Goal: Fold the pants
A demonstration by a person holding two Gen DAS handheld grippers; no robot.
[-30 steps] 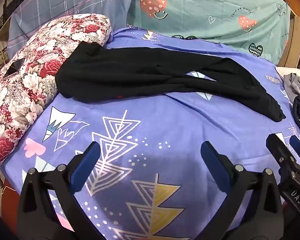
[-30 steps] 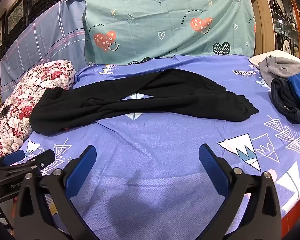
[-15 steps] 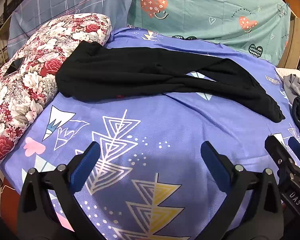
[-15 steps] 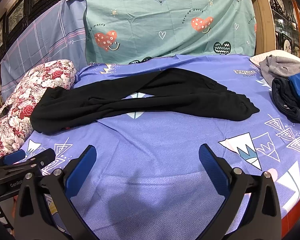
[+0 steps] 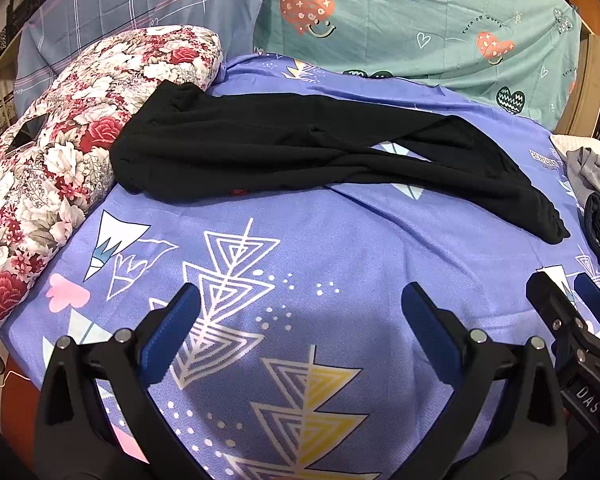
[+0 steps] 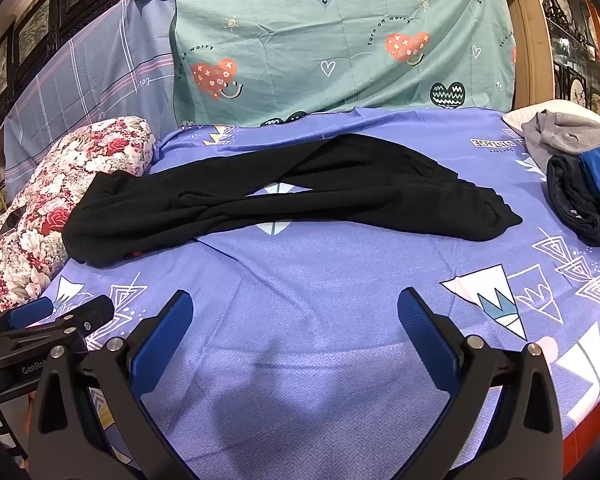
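Hovering with both jaws spread and empty over the bed (image 5: 340, 264); black pants (image 5: 300, 148) lie unfolded, legs crossed, needing straightening first.

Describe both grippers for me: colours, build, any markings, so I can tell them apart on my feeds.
Both look alike: the left gripper and the right gripper have matte black plastic frames with triangular cut-outs, silver screw heads at the joints, and two fingers faced with ribbed blue pads. White lettering shows on the sides: "DAS" on the right one seen from the left wrist, "GenRo…" on the left one seen from the right wrist.
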